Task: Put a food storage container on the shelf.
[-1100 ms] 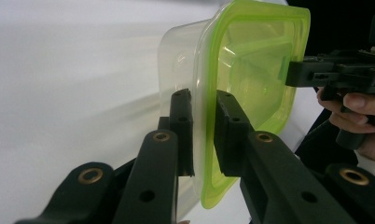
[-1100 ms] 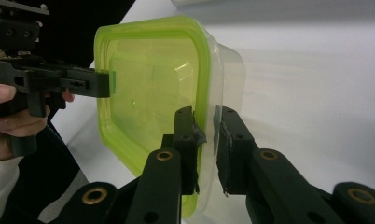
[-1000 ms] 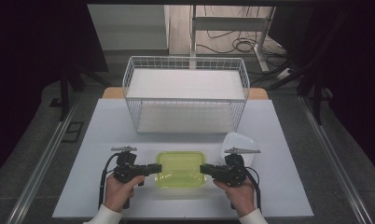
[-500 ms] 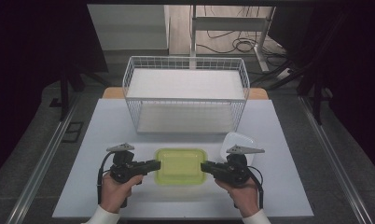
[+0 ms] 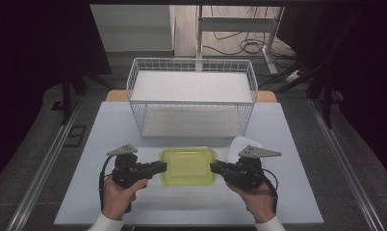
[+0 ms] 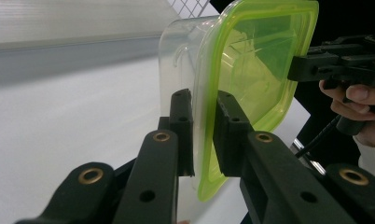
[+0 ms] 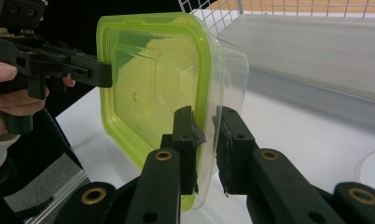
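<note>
**Two thin grips on a lidded box: where the carry could fail**

The green-lidded container [image 5: 188, 166] hangs clear of the white table [image 5: 85, 192], held between the two tongs. The left tongs [image 5: 159, 167] are clamped on the rim at the box's left edge, and the right tongs [image 5: 216, 168] are clamped on the rim opposite. In the left gripper view the black pads pinch the lid's lip and the clear wall of the container [image 6: 251, 74] just below it; the right gripper view shows the same narrow bite on the container [image 7: 153, 79]. The wire basket [image 5: 191, 98] stands behind it, well apart, and a clear tub [image 5: 243, 143] lies just beside the right tongs.

The chief risk, as I judge it, is the shallow hold. Each pair of pads catches only the edge, so if either hand drifts outward the rim could slide free and the box drop at one end. If the hands rise unevenly or twist against each other, the box would tilt and the soft lid could flex or peel off the clear base. Squeezing harder may buckle the thin wall. Should the box be headed for the basket, its front wire rim is a likely snag for the underside, and the right hand's cable [image 5: 273, 185] could brush the tub nearby.
</note>
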`<state>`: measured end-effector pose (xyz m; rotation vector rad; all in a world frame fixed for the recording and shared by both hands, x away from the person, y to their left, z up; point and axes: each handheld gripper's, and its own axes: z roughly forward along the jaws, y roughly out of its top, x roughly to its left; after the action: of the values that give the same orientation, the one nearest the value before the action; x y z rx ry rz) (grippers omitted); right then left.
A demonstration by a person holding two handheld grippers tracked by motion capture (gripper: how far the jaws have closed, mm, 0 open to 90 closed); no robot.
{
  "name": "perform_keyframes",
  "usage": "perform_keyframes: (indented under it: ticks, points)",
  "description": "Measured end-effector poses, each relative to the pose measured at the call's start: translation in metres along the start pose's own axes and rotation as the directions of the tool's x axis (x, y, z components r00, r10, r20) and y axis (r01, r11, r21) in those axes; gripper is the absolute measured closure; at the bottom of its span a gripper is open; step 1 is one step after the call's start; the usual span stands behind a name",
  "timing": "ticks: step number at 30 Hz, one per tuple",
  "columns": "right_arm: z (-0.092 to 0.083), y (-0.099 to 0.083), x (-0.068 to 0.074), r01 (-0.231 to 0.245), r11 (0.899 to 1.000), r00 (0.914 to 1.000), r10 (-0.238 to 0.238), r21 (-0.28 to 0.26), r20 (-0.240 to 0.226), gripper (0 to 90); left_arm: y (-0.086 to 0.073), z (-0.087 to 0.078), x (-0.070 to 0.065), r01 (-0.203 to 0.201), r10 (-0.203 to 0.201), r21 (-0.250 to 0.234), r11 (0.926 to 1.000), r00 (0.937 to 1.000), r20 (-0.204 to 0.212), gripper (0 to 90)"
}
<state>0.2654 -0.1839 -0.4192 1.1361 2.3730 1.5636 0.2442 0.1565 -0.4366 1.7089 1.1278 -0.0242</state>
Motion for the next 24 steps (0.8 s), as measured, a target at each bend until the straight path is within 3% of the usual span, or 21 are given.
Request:
perform_keyframes:
  ticks: [9,17,21,24]
  points:
    - [0.002,0.007,-0.003,0.016,1.000,0.9998,-0.016,-0.009,0.008,78.1,0.013,-0.002,-0.002,-0.035,0.035,-0.005,0.9994,0.9991,-0.024,79.4]
    - [-0.006,0.023,-0.002,0.022,0.999,0.9998,-0.022,-0.047,-0.001,78.2,0.030,-0.006,-0.005,-0.061,0.060,-0.020,0.9980,0.9981,-0.012,79.3]
    - [-0.011,0.038,-0.001,0.016,0.997,0.9993,-0.019,-0.073,-0.033,78.2,0.046,-0.015,-0.009,-0.077,0.077,-0.042,0.9961,0.9970,-0.001,79.4]
    - [-0.015,0.050,0.001,0.037,0.996,0.9992,-0.038,-0.075,-0.015,78.3,0.061,-0.016,-0.011,-0.097,0.097,-0.049,0.9941,0.9953,-0.004,79.5]
